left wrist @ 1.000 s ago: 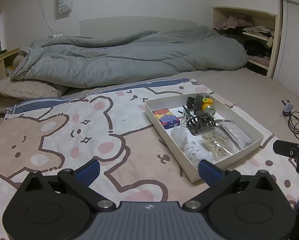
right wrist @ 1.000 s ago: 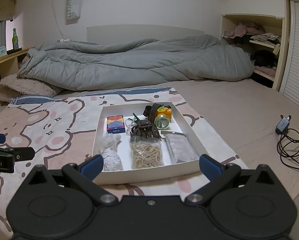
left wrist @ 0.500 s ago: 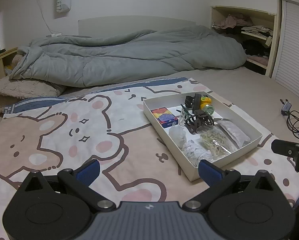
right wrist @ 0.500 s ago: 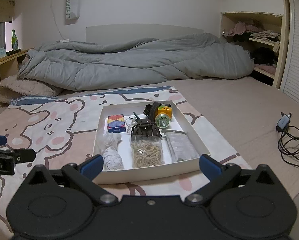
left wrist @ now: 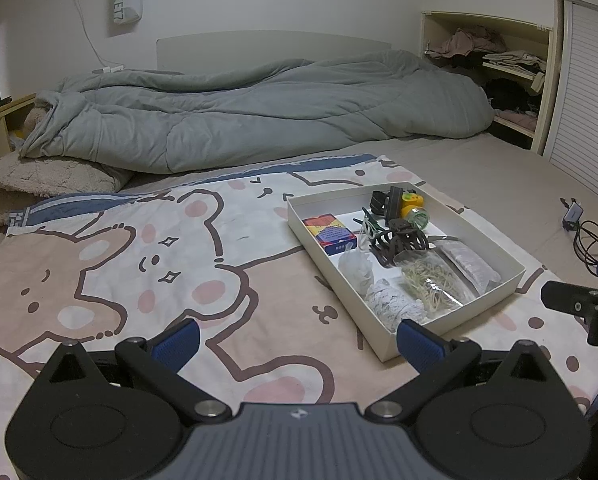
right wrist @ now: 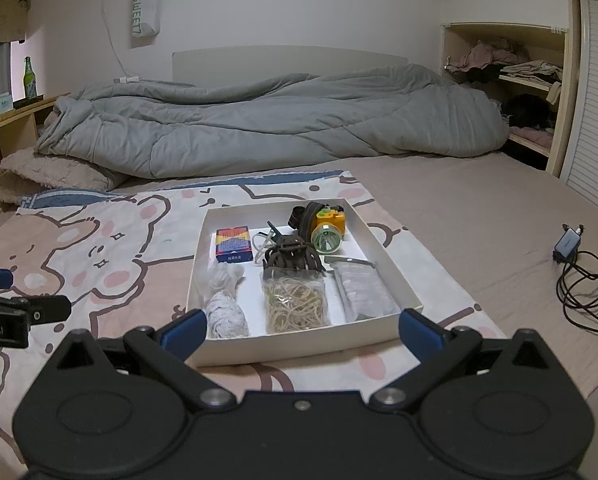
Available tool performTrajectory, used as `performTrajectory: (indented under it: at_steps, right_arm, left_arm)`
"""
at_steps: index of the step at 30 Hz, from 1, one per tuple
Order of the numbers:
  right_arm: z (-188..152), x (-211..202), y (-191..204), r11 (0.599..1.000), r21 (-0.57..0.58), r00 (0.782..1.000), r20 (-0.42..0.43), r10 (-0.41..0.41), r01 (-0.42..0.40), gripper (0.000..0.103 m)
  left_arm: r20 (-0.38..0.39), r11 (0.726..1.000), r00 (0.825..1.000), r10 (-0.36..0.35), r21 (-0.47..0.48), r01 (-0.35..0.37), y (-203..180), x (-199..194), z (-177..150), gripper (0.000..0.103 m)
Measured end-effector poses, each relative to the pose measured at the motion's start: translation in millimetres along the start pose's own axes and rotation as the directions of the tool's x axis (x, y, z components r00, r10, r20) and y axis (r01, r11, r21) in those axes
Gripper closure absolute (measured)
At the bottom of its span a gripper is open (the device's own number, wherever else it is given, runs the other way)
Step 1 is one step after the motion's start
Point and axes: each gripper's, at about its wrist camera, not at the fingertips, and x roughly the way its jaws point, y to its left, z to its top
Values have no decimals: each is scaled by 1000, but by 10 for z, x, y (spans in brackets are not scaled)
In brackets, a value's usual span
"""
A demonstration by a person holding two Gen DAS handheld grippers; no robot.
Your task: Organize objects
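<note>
Your right gripper (right wrist: 301,336) hangs spread wide and empty just short of the near wall of the white box (right wrist: 299,350), its blue fingertips (right wrist: 181,333) flanking that wall's two corners. Your left gripper (left wrist: 297,342) is spread wide too, holding nothing, over the bear-print sheet (left wrist: 139,264) with the box off to its right.

The box sits on the sheet. Along its near side, left to right, lie a white rag (right wrist: 226,312), a bag of rubber bands (right wrist: 297,300) and a grey packet (right wrist: 369,292). Behind them you have a card box (right wrist: 234,245) at the left, a brown hair claw (right wrist: 293,254) in the middle touching the top of the bag, and a yellow headlamp (right wrist: 327,232) in the far right corner. A pale cord (right wrist: 261,242) lies between the card box and the claw.

To the right, on the bare mattress, lies a charger (right wrist: 567,245) with its tangled black cable. Beyond the sheet a grey duvet (right wrist: 279,120) is heaped across the bed, and a green bottle (right wrist: 29,78) stands on the far left shelf.
</note>
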Motion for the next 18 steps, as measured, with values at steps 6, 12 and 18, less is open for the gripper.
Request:
performTrajectory:
  at_steps: [6, 12, 18]
  right_arm:
    - [-16, 4, 20, 1000, -1, 1000, -1, -1, 1, 0]
    - [-11, 3, 18, 1000, 0, 1000, -2, -2, 2, 0]
    - [-63, 33, 31, 1000, 4, 1000, -10, -3, 3, 0]
  left_arm:
    - [0, 1000, 1000, 0, -1, 0, -5, -1, 1, 0]
    - [0, 1000, 1000, -5, 1, 5, -9, 4, -14, 0]
    - [-1, 1000, 1000, -5, 0, 5, -10, 6, -15, 0]
